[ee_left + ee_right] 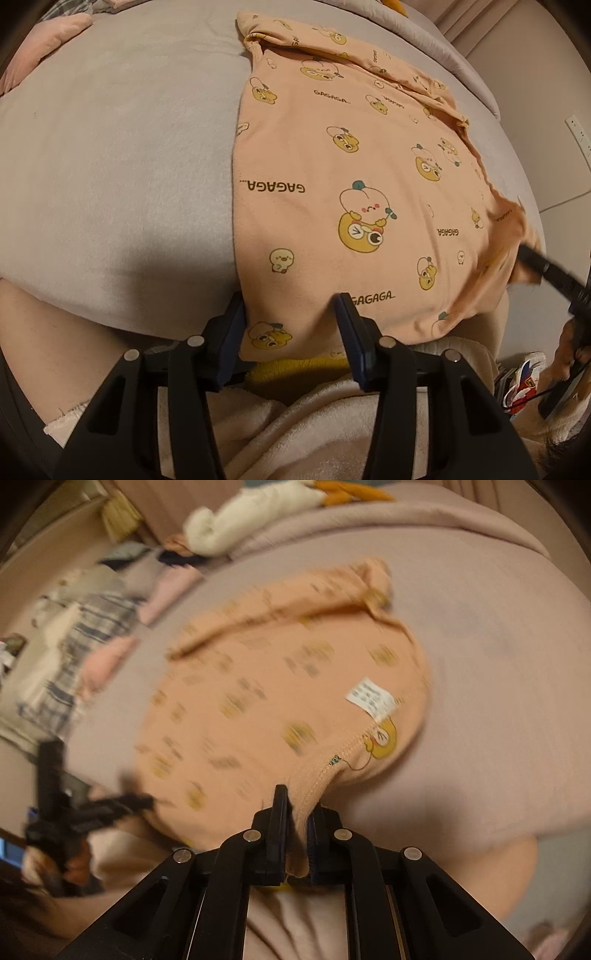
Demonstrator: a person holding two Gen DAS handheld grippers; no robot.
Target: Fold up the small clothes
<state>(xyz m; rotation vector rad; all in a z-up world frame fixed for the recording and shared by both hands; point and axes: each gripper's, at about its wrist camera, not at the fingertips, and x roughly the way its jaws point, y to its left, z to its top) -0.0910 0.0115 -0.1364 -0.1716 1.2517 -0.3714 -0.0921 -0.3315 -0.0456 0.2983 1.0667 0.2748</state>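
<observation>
Now | shirt (343, 192) lengthwise away, probably | right tongs (297, 834) pinching hem

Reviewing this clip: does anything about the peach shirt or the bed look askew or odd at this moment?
Nothing damaged or spilled. The peach shirt lies mostly flat on the bed, but one side is lifted: the right gripper pinches its hem, showing the care label. The left gripper is open at the bottom edge.

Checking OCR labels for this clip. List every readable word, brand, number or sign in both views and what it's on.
"GAGAGA..." printed repeatedly, some copies upside down, on the peach shirt.
White care tag inside the shirt's hem: has print, too blurred to read.
Nothing else legible in either view.
</observation>
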